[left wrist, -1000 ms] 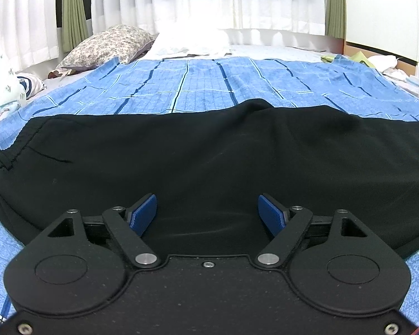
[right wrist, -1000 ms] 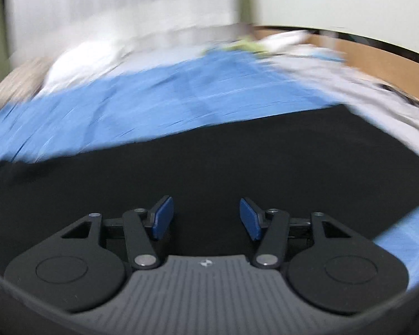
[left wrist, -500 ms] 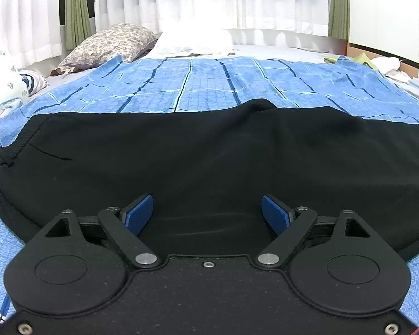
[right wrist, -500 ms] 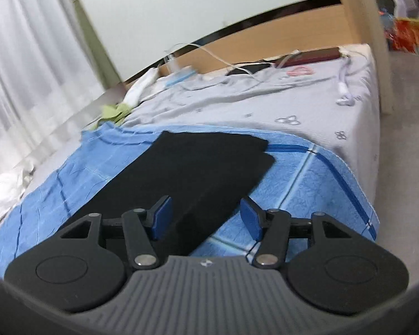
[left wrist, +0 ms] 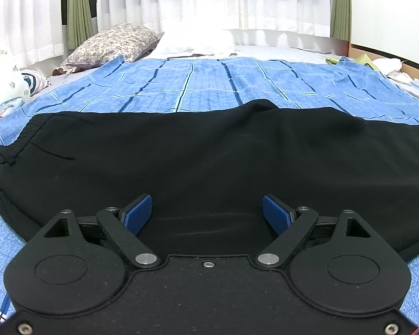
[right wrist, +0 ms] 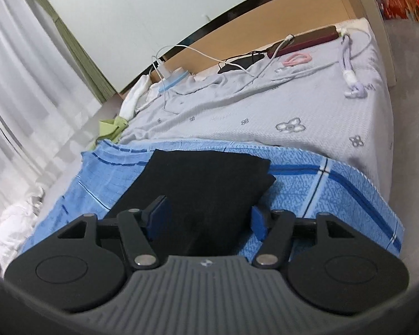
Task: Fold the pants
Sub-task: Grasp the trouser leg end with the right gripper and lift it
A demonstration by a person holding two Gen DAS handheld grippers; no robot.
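Black pants (left wrist: 198,162) lie spread lengthwise across a blue checked blanket (left wrist: 209,86) on the bed, waistband at the left. My left gripper (left wrist: 206,212) hovers over the near edge of the pants' upper part, open, with nothing pinched between its blue pads. In the right wrist view the leg ends of the pants (right wrist: 206,176) lie one over the other on the blanket (right wrist: 321,189). My right gripper (right wrist: 209,215) is above that leg end, jaws opening, fabric below but not pinched between the pads.
A floral pillow (left wrist: 111,44) and a white pillow (left wrist: 195,39) lie at the far side by the curtains. On the grey sheet (right wrist: 265,106) beyond the blanket are cables, a phone (right wrist: 240,62) and a green cloth (right wrist: 111,127). The bed's edge drops off at right.
The right gripper swung along the pants from their middle to the leg ends and rolled, and its jaws widened a little. The left gripper stayed put and opened slightly.
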